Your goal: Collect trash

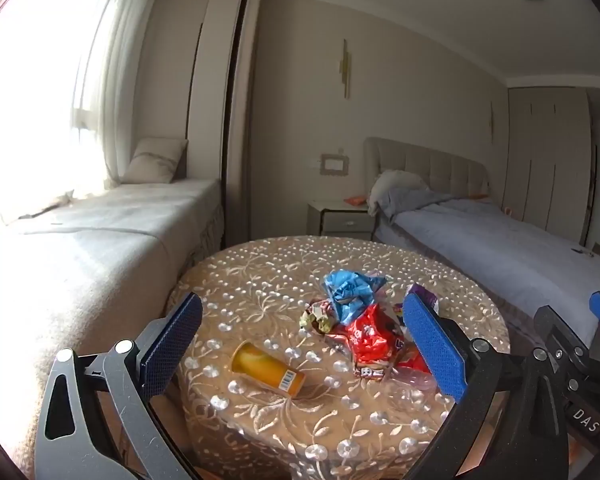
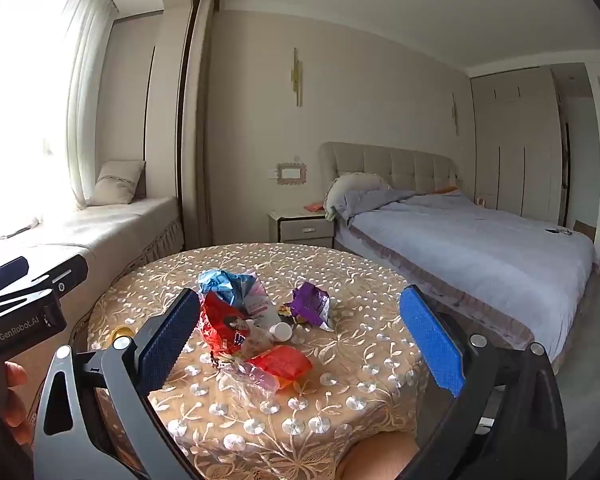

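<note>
Both grippers, left gripper (image 1: 302, 344) and right gripper (image 2: 300, 336), hover jaws apart, empty; crumpled wrappers (image 2: 228, 328) look light, crushable—pinch a raised fold.

Home bedroom. Made bed (image 2: 460, 240) with tufted headboard (image 2: 392, 166) lying ahead-right of the tool; nightstand (image 2: 302, 226) sitting beside it; cushioned window seat (image 2: 112, 220) with sheer curtains (image 2: 80, 80) glowing ahead-left; wardrobe (image 2: 516, 140) standing far right.
</note>
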`<state>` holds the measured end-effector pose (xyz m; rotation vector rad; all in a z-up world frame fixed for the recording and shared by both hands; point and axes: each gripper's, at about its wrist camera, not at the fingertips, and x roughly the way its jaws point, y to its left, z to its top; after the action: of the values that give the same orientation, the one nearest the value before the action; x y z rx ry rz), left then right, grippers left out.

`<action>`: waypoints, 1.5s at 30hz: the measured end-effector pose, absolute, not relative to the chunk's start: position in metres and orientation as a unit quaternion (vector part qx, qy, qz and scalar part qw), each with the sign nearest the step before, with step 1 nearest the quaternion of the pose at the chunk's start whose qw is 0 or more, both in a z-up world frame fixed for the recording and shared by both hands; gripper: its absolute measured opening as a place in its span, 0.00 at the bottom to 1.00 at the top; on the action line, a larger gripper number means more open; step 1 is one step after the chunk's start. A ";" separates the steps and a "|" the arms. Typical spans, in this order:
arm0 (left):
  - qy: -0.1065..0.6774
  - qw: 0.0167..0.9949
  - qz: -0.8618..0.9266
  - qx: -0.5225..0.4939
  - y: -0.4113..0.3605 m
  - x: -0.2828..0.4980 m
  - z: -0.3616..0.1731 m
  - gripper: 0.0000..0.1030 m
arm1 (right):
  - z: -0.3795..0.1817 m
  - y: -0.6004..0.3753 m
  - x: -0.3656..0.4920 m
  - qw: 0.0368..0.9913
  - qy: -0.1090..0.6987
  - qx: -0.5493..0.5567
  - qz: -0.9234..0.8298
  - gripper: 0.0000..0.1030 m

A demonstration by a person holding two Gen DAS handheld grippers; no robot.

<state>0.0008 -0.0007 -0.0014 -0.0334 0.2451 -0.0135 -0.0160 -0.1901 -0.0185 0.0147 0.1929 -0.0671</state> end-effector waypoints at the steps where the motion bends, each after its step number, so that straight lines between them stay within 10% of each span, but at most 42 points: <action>1: 0.130 0.991 -0.017 -0.018 -0.001 0.001 -0.003 0.95 | -0.018 -0.190 -0.016 0.995 0.093 0.003 -0.036 0.97; 45: 0.174 0.983 -0.057 -0.023 -0.007 0.014 -0.020 0.95 | -0.029 -0.183 -0.005 0.993 0.105 -0.043 -0.036 0.97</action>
<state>0.0137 -0.0070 -0.0200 -0.0467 0.3496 -0.1152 -0.0049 -0.1834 -0.0292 -0.0858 0.2105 -0.0712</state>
